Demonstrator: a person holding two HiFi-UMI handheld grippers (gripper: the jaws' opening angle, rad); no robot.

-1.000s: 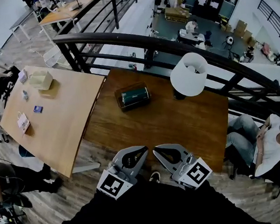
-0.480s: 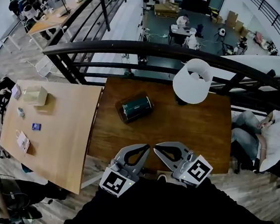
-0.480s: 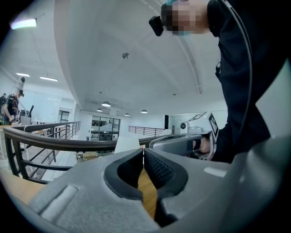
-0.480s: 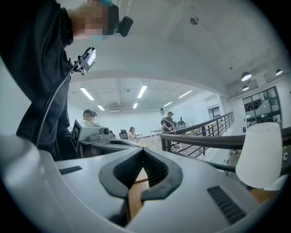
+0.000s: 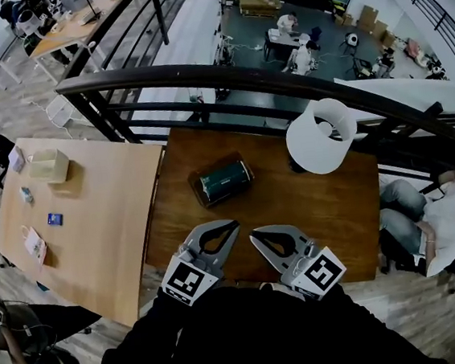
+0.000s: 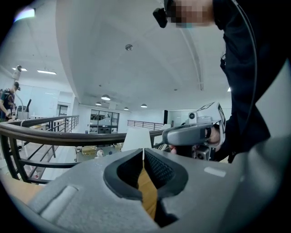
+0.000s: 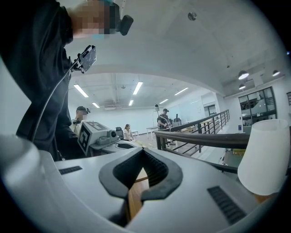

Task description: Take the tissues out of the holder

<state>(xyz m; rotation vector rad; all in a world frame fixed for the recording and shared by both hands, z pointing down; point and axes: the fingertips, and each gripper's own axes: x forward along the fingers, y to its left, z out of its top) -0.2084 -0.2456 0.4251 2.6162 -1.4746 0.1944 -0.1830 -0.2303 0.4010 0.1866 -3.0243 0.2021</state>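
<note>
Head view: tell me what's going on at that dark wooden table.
A person holds the left hand-held gripper and the right hand-held gripper side by side over the near part of the dark wooden table. Both are shut and empty. The tissue holder lies ahead of them, nearer the table's middle, and nothing touches it. A white lamp stands at the far right. No tissues have been taken out yet.
</note>
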